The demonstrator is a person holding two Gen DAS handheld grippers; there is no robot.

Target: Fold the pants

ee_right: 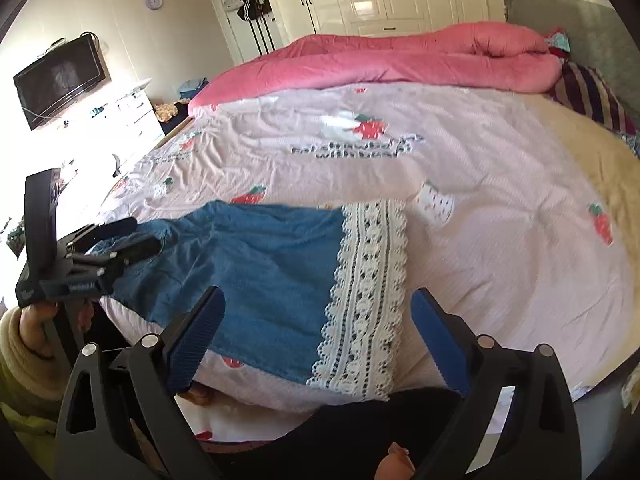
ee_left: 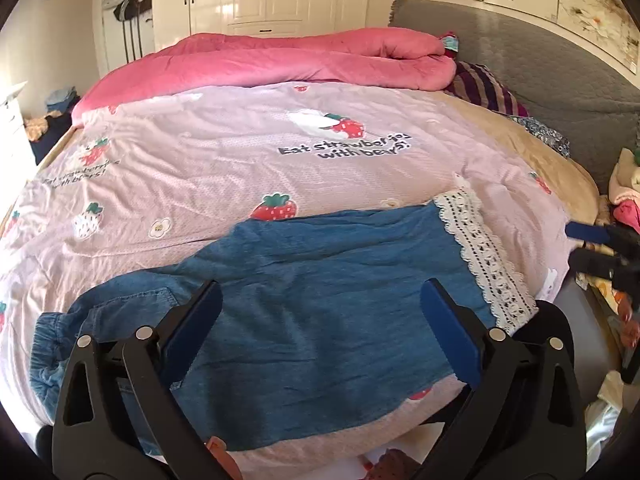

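Note:
Blue denim pants [ee_left: 312, 280] with a white lace hem [ee_left: 486, 256] lie flat near the bed's front edge, elastic waist at the left. My left gripper [ee_left: 320, 312] hangs open above the pants' middle, nothing between its blue pads. In the right wrist view the same pants [ee_right: 256, 264] lie with the lace hem [ee_right: 368, 292] at their right end. My right gripper [ee_right: 318, 320] is open above that hem, holding nothing. The left gripper [ee_right: 132, 236], held by a hand, shows at the left over the waist end. The right gripper's fingertips [ee_left: 580, 236] show at the right edge of the left wrist view.
The pants rest on a pink strawberry-print quilt [ee_left: 240, 160]. A rolled pink duvet [ee_left: 280, 60] lies across the far side, with a striped pillow [ee_left: 484, 88] and grey headboard [ee_left: 540, 60] at the right. A wall TV [ee_right: 60, 80] and white drawers [ee_right: 136, 116] stand left.

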